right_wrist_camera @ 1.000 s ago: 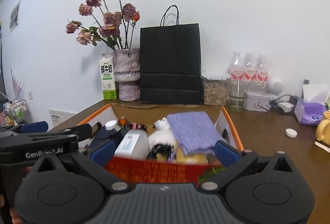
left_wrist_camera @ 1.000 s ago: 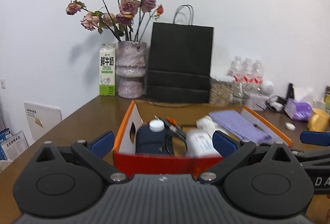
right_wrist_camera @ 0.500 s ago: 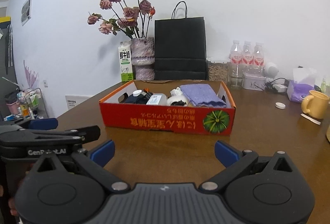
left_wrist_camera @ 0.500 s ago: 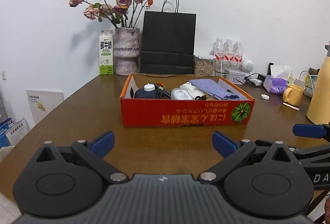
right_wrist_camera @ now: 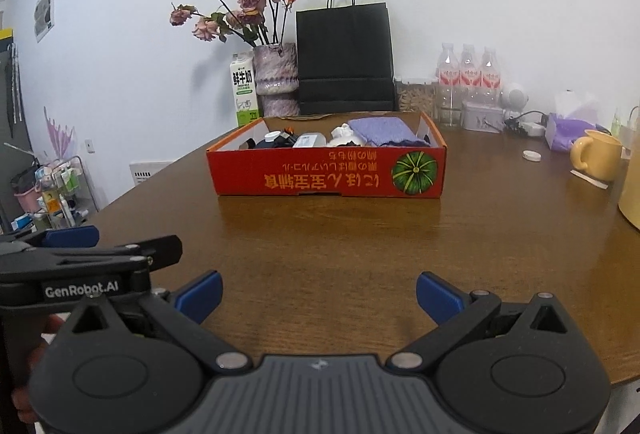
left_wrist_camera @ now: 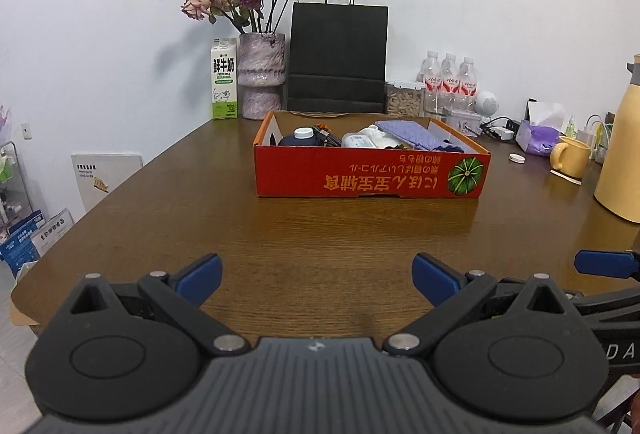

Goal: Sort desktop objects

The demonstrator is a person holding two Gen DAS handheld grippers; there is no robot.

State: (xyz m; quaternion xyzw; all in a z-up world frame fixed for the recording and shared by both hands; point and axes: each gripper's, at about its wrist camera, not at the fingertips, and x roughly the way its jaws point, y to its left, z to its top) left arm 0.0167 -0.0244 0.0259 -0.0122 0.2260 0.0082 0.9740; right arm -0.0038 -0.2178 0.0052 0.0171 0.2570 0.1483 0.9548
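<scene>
Hovering spread and empty, left claw (left_wrist_camera: 316, 280) and right claw (right_wrist_camera: 318, 298), red box (left_wrist_camera: 370, 174) well ahead on table (left_wrist_camera: 320, 234)

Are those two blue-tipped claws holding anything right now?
No. The left gripper and the right gripper are both open and empty; everything sits in the red box.

Your view into red box (left_wrist_camera: 368, 174) blocked by its near wall: only tops of dark bottle (left_wrist_camera: 298, 139), white container (right_wrist_camera: 307, 141) and purple cloth (left_wrist_camera: 412, 134) show. Small dark bits between them too small to tell. Yellow jug (left_wrist_camera: 622, 150) cut by right edge. You see right gripper (left_wrist_camera: 606, 264) only partly, fingertip at frame edge.
</scene>
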